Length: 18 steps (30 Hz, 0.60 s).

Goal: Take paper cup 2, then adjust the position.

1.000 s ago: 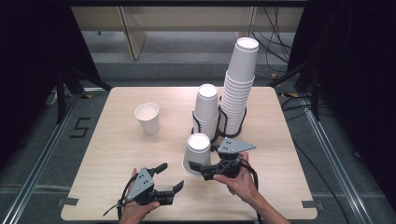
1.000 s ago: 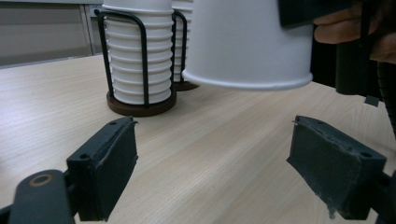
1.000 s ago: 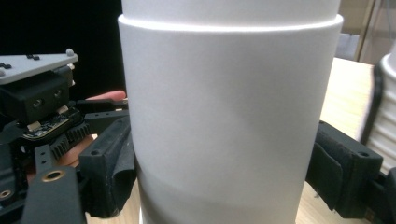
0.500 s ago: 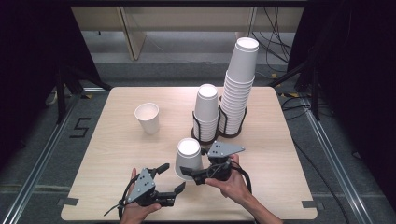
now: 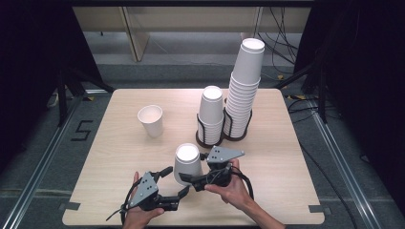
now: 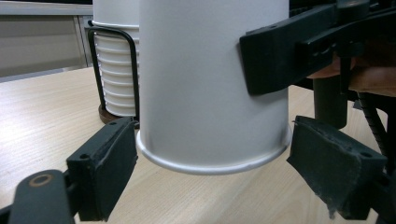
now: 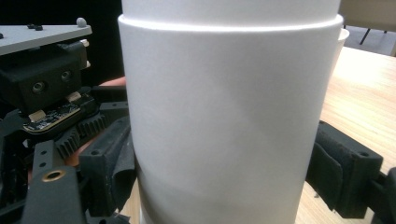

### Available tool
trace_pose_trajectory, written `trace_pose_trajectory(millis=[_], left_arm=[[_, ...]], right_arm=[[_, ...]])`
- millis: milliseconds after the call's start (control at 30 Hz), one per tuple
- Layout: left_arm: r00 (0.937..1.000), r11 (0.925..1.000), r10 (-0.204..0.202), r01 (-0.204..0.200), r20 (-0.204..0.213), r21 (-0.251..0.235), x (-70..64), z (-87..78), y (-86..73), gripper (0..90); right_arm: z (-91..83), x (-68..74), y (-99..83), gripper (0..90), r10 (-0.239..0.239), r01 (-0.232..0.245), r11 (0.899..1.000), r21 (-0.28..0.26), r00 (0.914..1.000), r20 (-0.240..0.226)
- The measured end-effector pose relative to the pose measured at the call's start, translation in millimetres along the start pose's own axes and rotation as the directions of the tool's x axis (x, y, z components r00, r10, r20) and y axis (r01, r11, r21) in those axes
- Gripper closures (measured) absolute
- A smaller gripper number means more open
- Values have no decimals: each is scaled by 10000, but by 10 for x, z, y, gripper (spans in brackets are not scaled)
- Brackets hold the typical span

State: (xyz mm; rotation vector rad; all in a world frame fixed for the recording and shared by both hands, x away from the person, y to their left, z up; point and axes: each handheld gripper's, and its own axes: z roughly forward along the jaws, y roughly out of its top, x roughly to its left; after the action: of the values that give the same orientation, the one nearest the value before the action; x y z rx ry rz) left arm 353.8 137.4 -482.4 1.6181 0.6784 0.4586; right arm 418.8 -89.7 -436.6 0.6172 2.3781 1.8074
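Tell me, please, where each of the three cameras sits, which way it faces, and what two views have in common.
High view: above the person's side, facing forward and down on the table; both hands enter from below.
Left gripper view: rides the left gripper, facing the upturned cup between its open jaws.
Right gripper view: rides the right gripper, jaws pressing the cup.
Shared: both gripper views show the same cup.

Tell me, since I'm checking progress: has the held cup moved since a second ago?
Yes. The cup in the right tongs has shifted left and nearer the person, away from the short stack, toward the left tongs.
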Motion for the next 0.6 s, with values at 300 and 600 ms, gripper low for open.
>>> trace_pose_trajectory(millis=[300,600], left_arm=[[10000,10000,-35,35,-47,-34,0,2,0,104],[9999,9999,-81,82,-113,84,-1,26,-9,21]], right_arm=[[29,40,5,187,14,-14,9999,118,10000,15],[84,107,10,188,-106,103,9998,-149,9998,-183]])
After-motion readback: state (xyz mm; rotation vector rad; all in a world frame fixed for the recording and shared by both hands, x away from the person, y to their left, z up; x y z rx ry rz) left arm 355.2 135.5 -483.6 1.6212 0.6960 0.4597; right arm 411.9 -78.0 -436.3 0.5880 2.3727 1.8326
